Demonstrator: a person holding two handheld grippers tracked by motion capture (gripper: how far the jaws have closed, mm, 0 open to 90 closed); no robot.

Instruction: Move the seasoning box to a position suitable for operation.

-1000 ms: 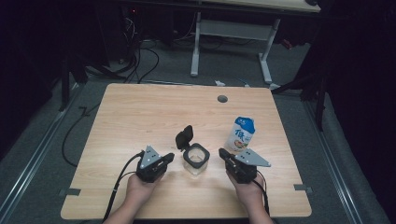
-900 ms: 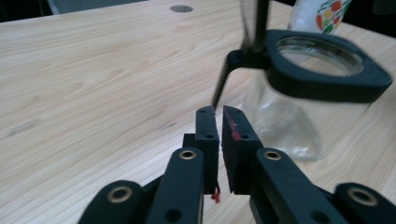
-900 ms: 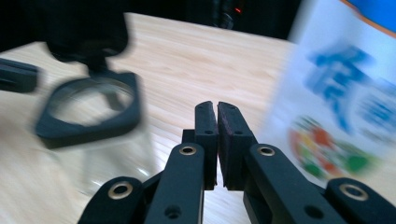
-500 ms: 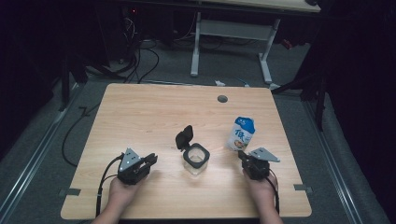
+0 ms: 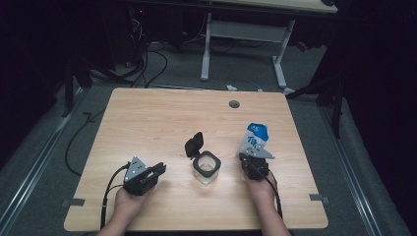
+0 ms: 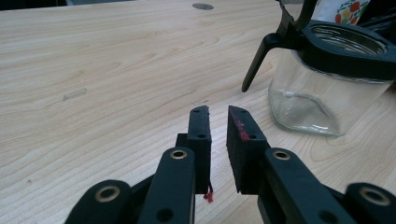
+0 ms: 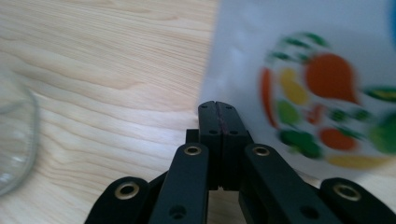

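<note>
The glass jar [image 5: 206, 169] stands near the middle of the table's [image 5: 162, 118] front half, its black hinged lid [image 5: 194, 143] flipped up and back, so the mouth is free for pouring. Just to its right, toward the right edge, stands a white and blue carton [image 5: 254, 139], printed with fruit on the side facing the right gripper [image 5: 250, 160]. That gripper rests right in front of the carton, jaws pressed together with nothing between them, seemingly lined up to approach it. The left gripper [image 5: 158, 169] lies well left of the jar near the front edge, jaws slightly apart and empty, probably waiting to steady the jar.
</note>
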